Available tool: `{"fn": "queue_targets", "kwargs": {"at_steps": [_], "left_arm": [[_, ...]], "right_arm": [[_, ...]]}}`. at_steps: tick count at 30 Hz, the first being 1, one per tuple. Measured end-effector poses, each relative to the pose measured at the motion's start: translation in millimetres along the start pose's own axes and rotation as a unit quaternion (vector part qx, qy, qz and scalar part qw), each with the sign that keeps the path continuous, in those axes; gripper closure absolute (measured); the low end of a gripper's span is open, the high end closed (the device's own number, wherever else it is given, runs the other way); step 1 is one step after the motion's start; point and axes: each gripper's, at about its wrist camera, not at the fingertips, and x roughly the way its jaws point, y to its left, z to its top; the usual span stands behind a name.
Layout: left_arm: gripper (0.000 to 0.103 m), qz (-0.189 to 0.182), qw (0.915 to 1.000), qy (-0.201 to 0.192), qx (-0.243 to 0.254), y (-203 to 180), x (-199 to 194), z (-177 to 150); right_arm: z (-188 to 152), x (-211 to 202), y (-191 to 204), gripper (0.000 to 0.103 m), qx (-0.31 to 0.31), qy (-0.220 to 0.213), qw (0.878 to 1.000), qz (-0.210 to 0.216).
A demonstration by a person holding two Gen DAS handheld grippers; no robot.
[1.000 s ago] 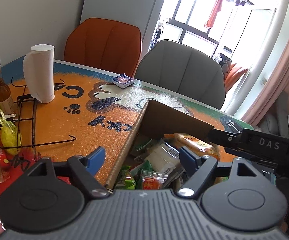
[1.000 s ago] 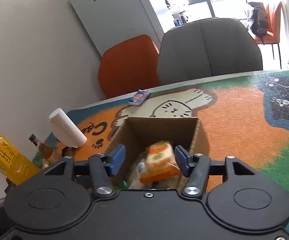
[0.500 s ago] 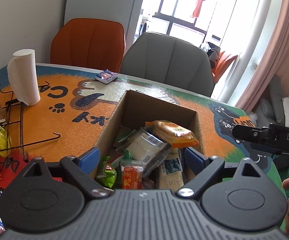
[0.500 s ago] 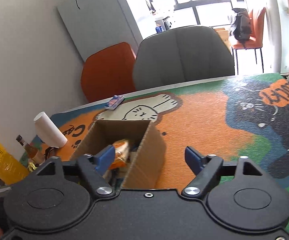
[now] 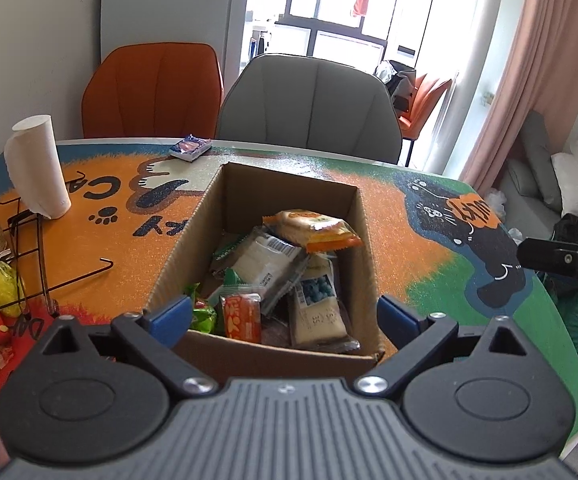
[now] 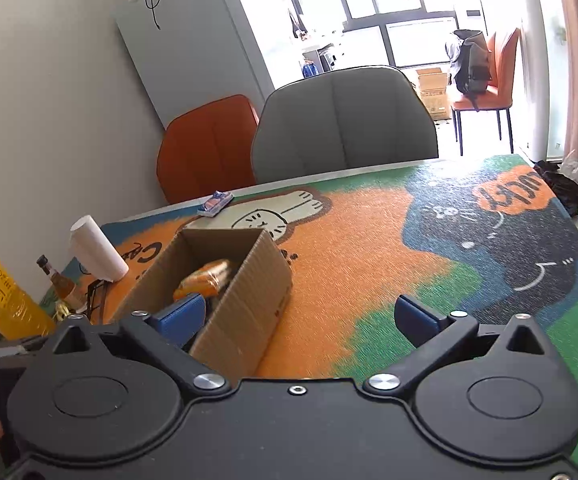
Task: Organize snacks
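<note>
Right gripper [image 6: 297, 316] moved off box [image 5: 363, 240], orange packet [image 5: 313, 230] lying atop

I see the cardboard box [image 5: 193, 240] standing mid-table on the mat [image 5: 389, 216], snack packets [image 5: 285, 276] heaped inside it. Left of the box stands a paper towel roll [image 5: 37, 168], with a wire rack [image 5: 45, 256] nearer me. A small packet [image 5: 190, 147] lies at the far edge. Behind the table sit two chairs [image 5: 313, 104]. My left gripper [image 5: 285, 316] straddles the box's near end, and my right gripper [image 6: 301, 316] is at its right wall.
</note>
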Motion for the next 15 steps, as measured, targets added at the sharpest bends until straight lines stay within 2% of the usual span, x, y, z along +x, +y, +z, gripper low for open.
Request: {"fn": "queue_targets", "kwargs": {"at_steps": [15], "left_arm": [[0.004,-0.008,0.9996,-0.018,0.019,-17,-39,-17]], "right_arm": [[-25,-53,-18,0.0,-0.014,-0.015,1.0,-0.003]]}}
